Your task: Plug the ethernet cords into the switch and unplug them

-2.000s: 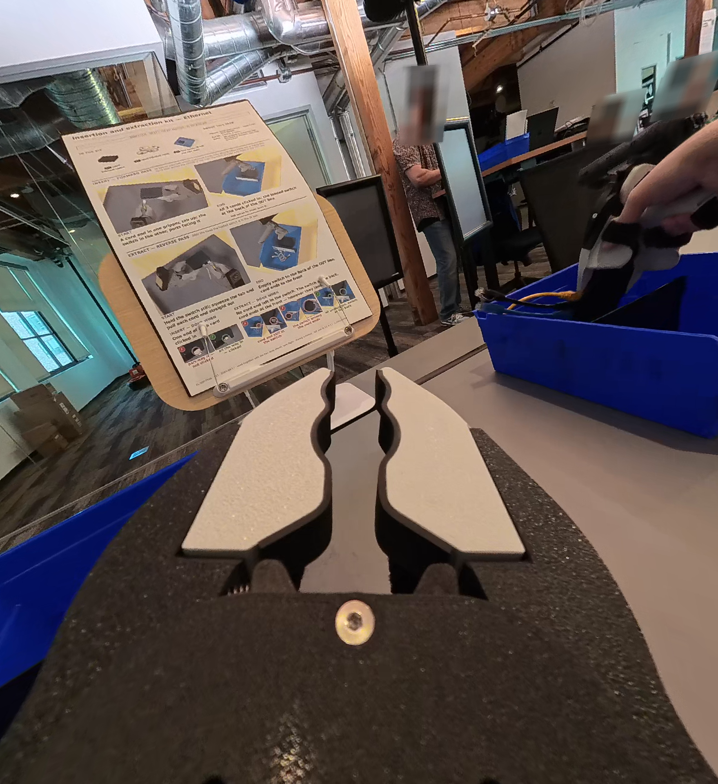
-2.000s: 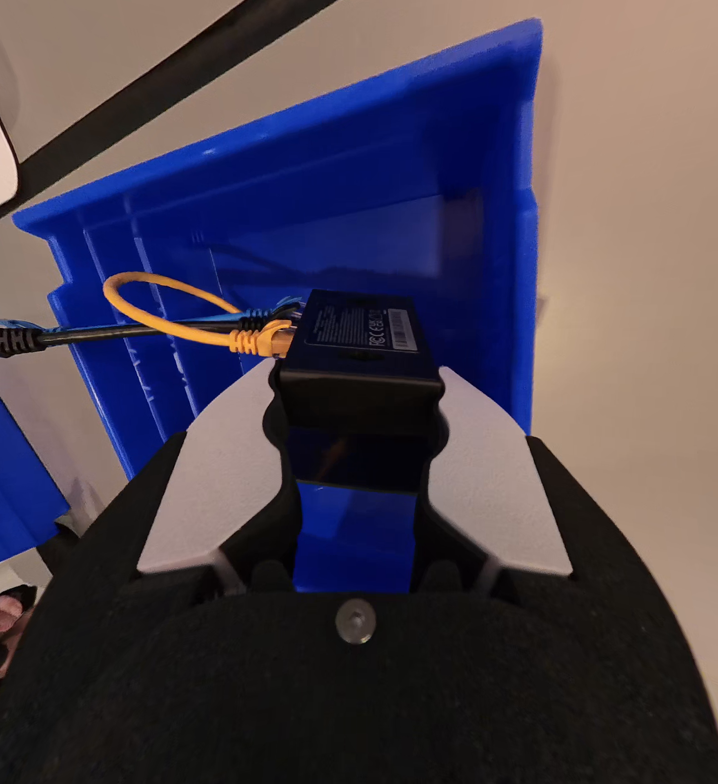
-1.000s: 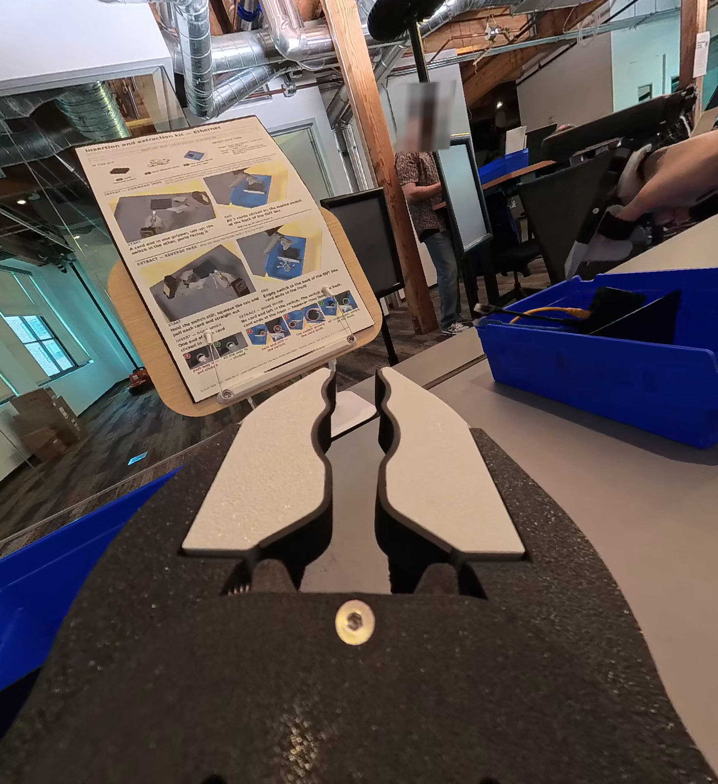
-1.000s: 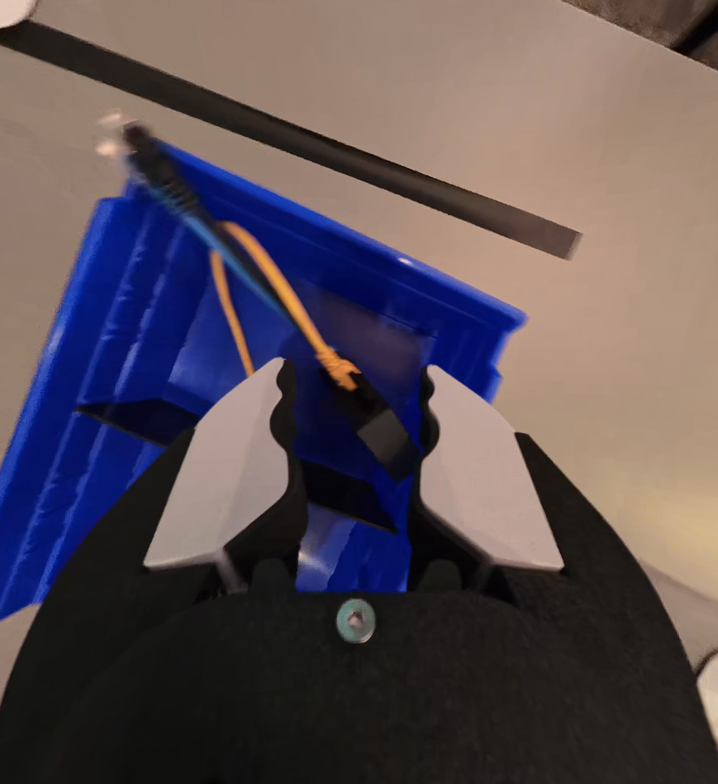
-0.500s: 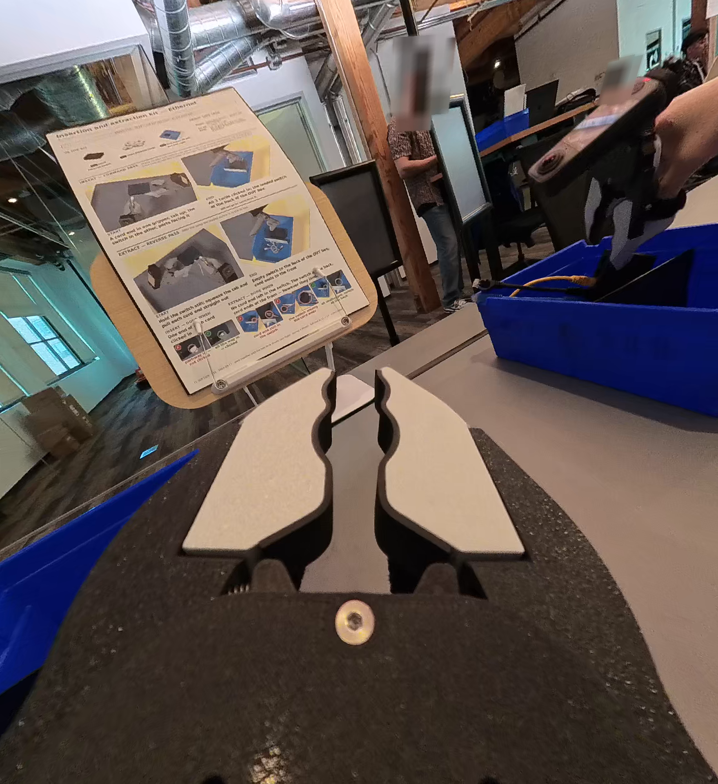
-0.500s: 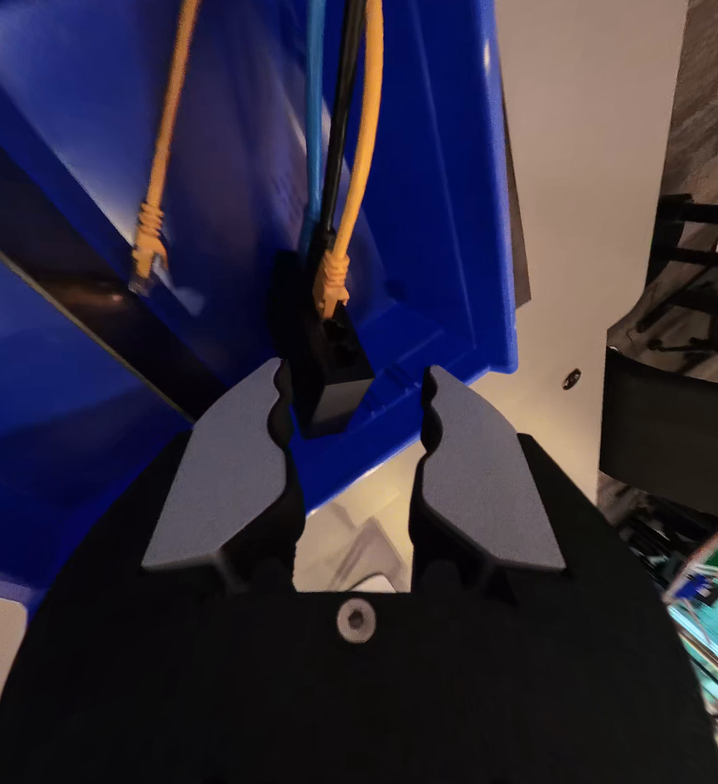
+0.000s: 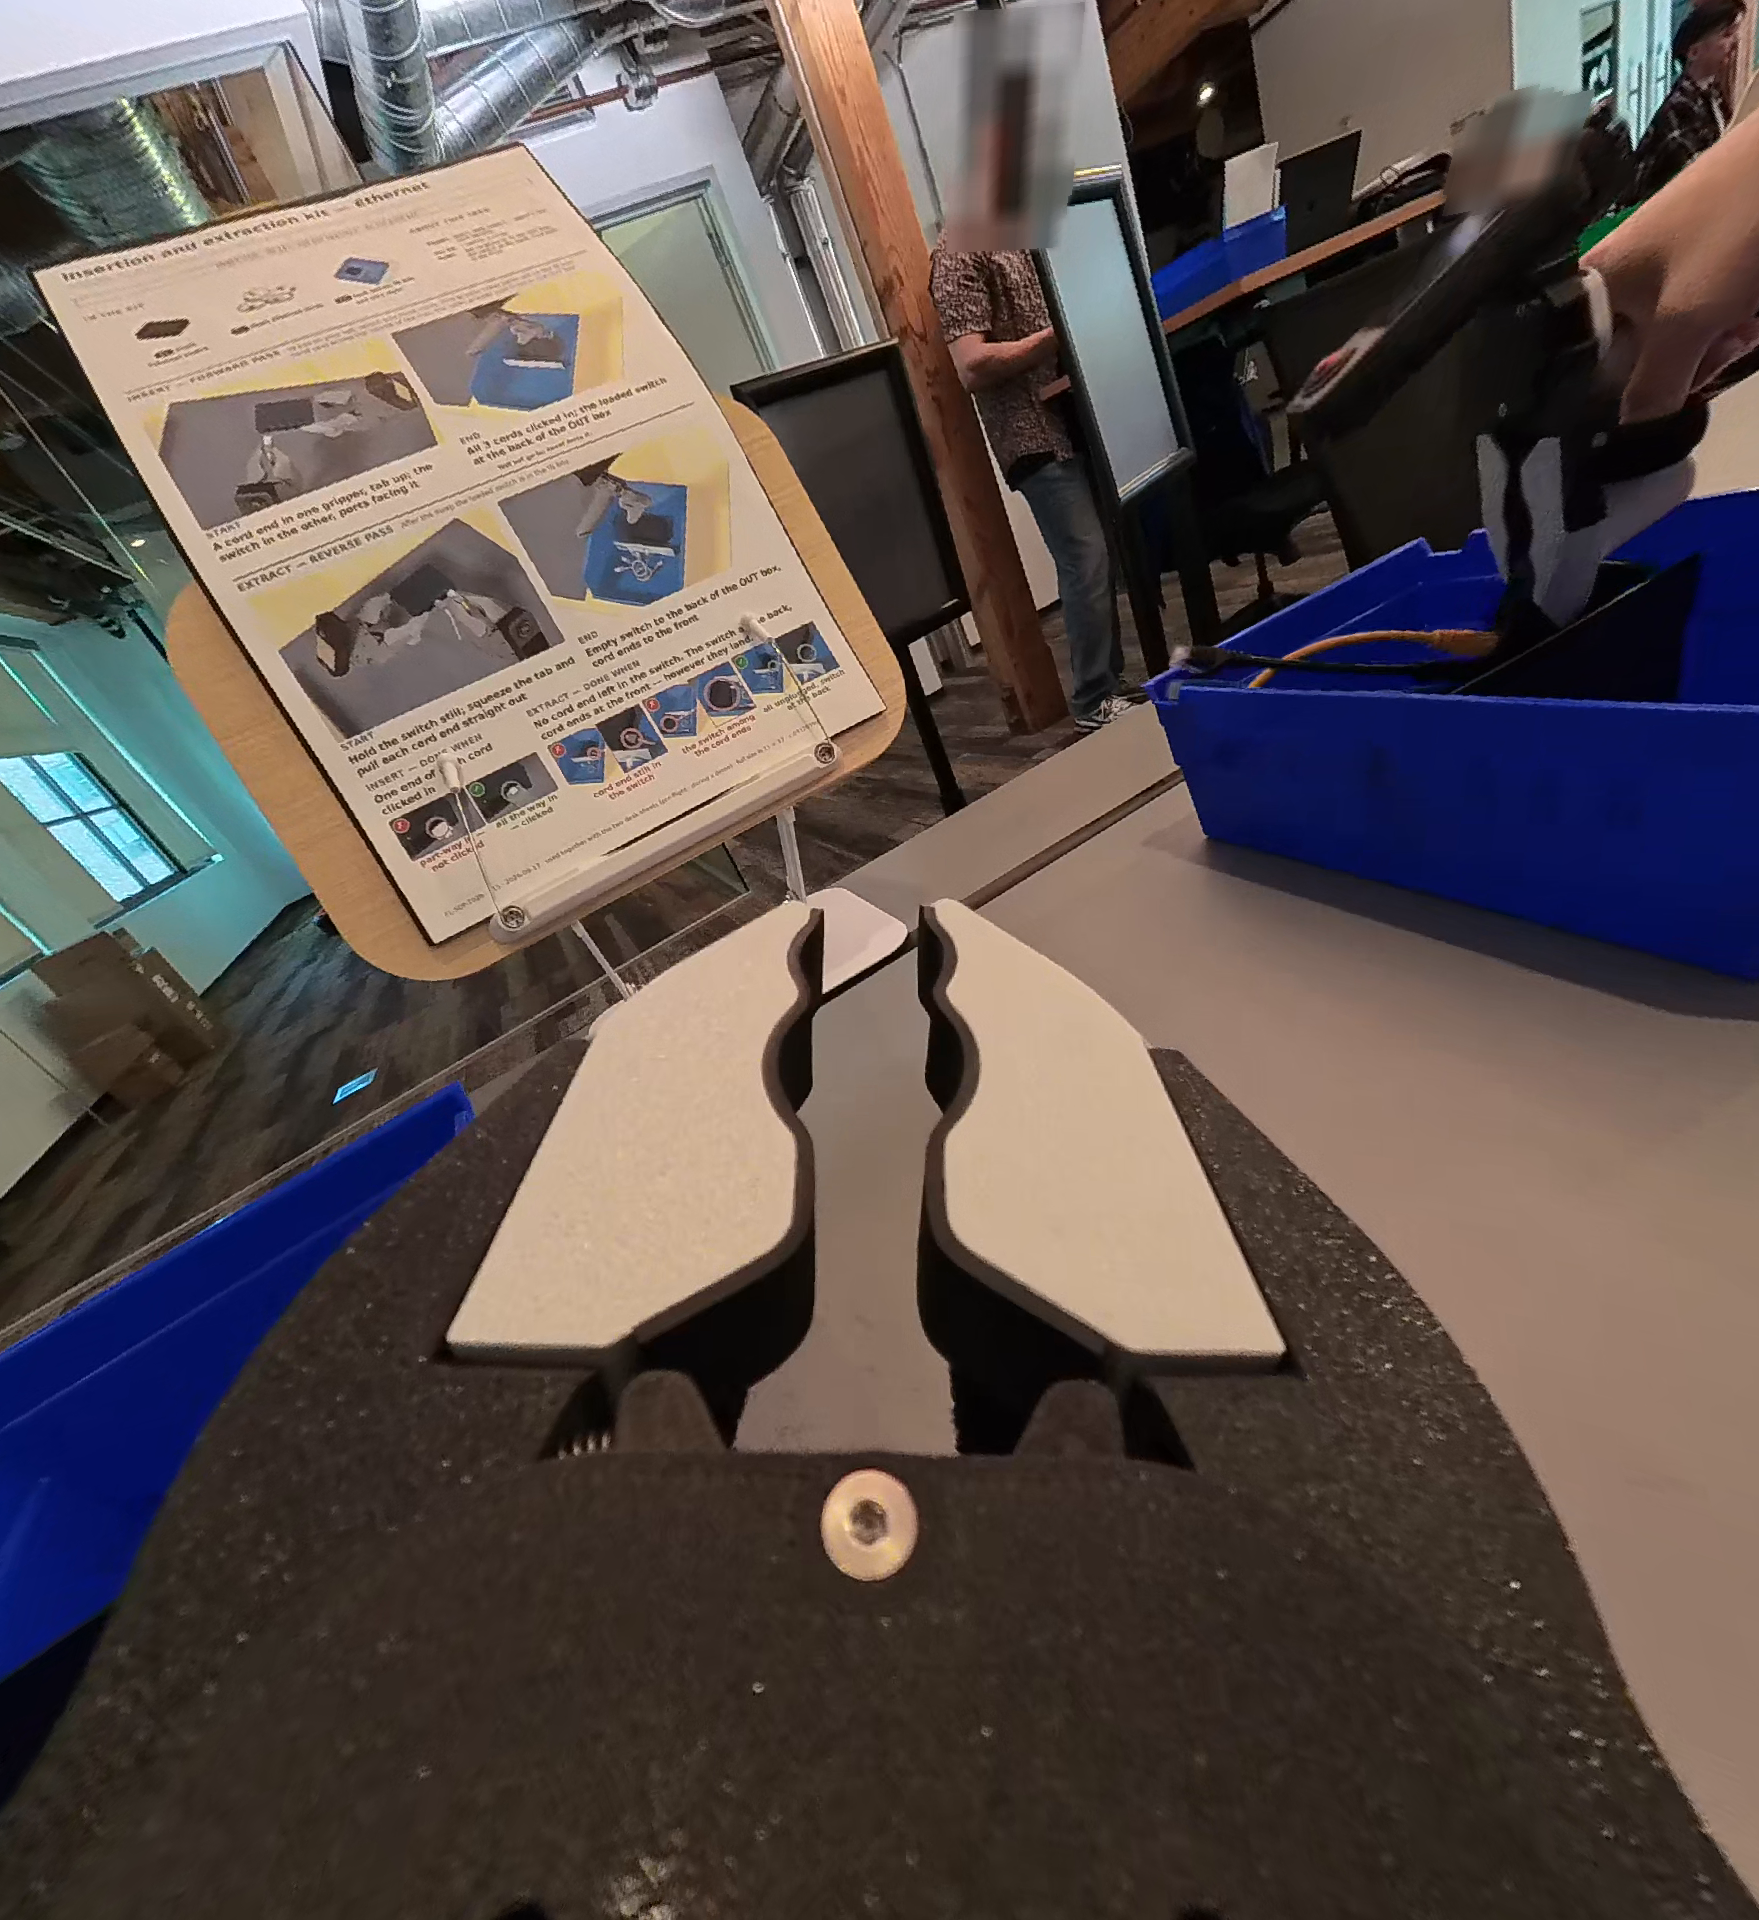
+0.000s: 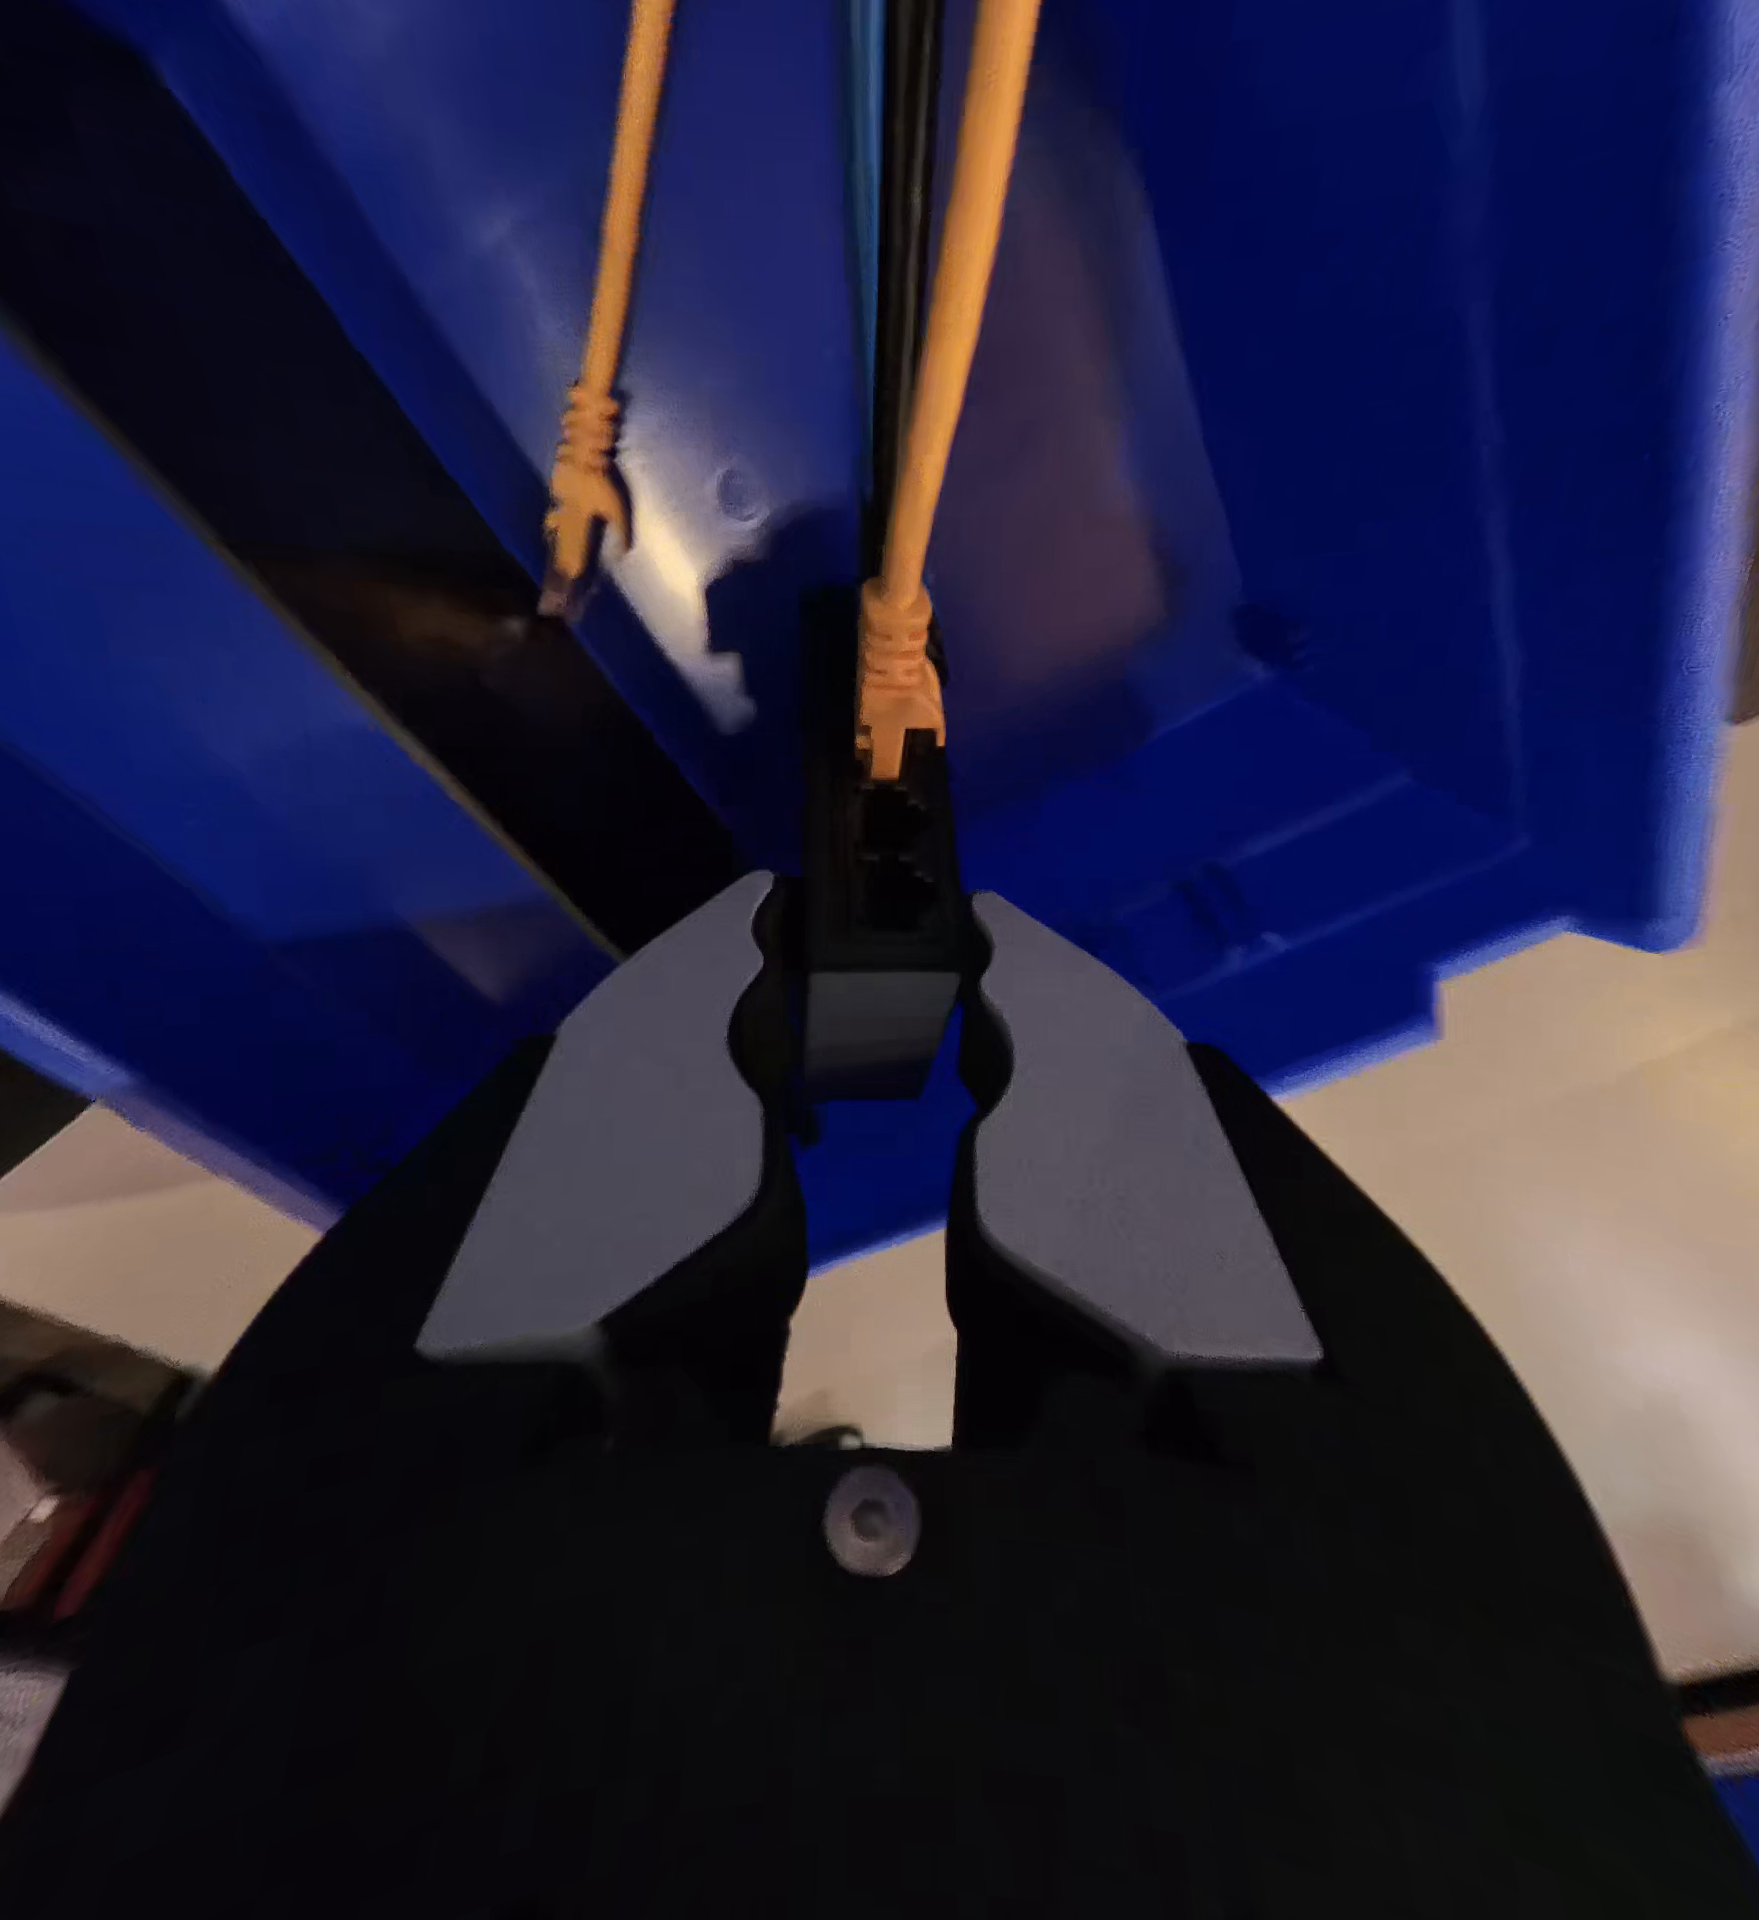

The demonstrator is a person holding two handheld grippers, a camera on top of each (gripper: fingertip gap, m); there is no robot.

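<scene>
In the right wrist view my right gripper (image 8: 875, 904) is shut on the narrow end of the black switch (image 8: 880, 966) inside the blue bin (image 8: 1322, 416). An orange cord (image 8: 896, 665) is plugged into the switch. A black cord (image 8: 906, 312) and a blue cord (image 8: 862, 208) run to it alongside. The orange cord's other plug (image 8: 584, 499) hangs free. In the left wrist view my left gripper (image 7: 867, 920) is empty over the grey table (image 7: 1477, 1195), jaws a narrow gap apart. The right gripper (image 7: 1540, 561) shows there, reaching into the bin (image 7: 1477, 790).
An instruction board (image 7: 459, 540) on a wooden stand is at the table's far edge. A second blue bin (image 7: 127, 1351) is at my left. A black plug (image 7: 1197, 657) sticks over the bin's left rim. A person (image 7: 1020, 343) stands behind. My right fingertips sit around 45 cm from my left ones.
My right gripper let go of the switch, turned to its narrow end, and has now closed on it. My left gripper has hardly moved.
</scene>
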